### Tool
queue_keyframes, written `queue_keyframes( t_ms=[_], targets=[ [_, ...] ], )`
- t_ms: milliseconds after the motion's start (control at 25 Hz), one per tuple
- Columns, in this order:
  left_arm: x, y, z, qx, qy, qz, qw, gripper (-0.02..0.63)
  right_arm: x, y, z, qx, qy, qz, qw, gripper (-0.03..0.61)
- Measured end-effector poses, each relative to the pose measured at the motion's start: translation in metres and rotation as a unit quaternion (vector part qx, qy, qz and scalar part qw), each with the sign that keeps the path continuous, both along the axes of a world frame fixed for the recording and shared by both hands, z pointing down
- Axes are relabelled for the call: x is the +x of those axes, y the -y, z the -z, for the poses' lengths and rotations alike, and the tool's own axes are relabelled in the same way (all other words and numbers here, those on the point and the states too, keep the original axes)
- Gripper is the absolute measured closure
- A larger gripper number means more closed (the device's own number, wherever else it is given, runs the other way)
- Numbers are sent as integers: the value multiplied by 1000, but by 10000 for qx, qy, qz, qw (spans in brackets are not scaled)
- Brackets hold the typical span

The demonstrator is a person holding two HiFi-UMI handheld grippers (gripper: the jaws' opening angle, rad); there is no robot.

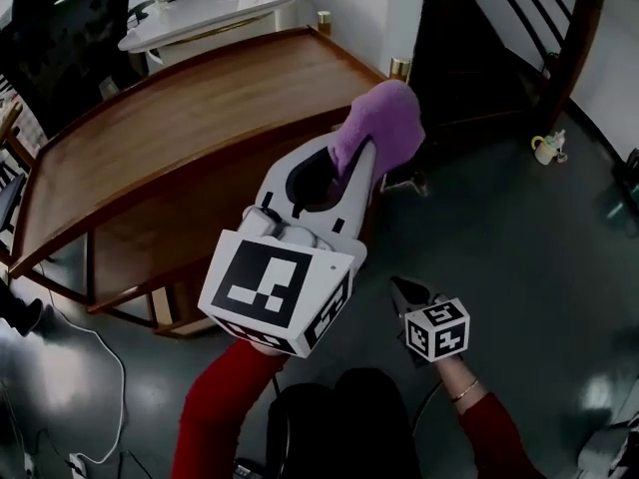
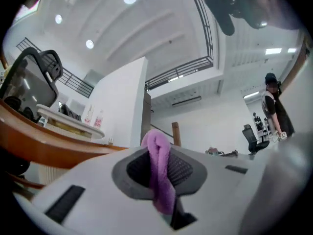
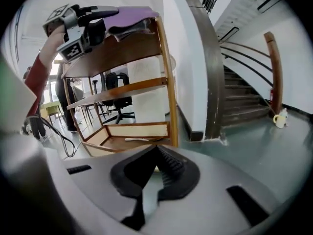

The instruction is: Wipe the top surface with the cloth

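A purple cloth (image 1: 382, 118) is pinched in my left gripper (image 1: 364, 158), which is shut on it at the right front corner of the wooden shelf's top surface (image 1: 190, 108). In the left gripper view the cloth (image 2: 159, 173) hangs folded between the jaws, with the wooden top (image 2: 44, 143) at the left. The right gripper view shows the cloth (image 3: 131, 16) lying flat on the shelf top, with the left gripper (image 3: 83, 26) behind it. My right gripper (image 1: 401, 289) hangs low over the floor, right of the shelf. Its jaws (image 3: 156, 151) are shut with nothing between them.
The shelf unit (image 3: 122, 89) has two lower boards. A dark staircase (image 1: 499, 48) rises at the right, with a small white pot (image 1: 548, 148) on the floor. A white table (image 1: 215, 8) and office chair (image 1: 70, 23) stand behind. A cable (image 1: 100, 367) lies at the left.
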State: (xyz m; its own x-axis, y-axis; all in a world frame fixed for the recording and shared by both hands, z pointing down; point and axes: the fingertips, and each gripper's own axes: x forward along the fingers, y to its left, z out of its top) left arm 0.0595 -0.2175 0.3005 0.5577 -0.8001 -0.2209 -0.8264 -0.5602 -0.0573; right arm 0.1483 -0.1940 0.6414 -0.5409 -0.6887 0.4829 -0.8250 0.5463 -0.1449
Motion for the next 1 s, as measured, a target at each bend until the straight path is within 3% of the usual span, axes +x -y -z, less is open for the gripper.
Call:
queue_keyframes(
  t_ms=[280, 480, 680, 1000],
  targets=[
    [15, 21, 10, 87, 11, 111, 9999, 561, 13, 7, 27, 302, 54, -96, 9995, 568],
    [26, 24, -21, -193, 223, 95, 9995, 561, 17, 3, 28, 268, 76, -134, 9995, 567],
    [40, 26, -95, -906, 446, -22, 9949, 561, 23, 0, 18, 202, 41, -210, 9996, 568],
    [48, 31, -260, -2096, 1010, 50, 9725, 561, 39, -21, -49, -279, -150, -381, 9988, 566]
  ],
)
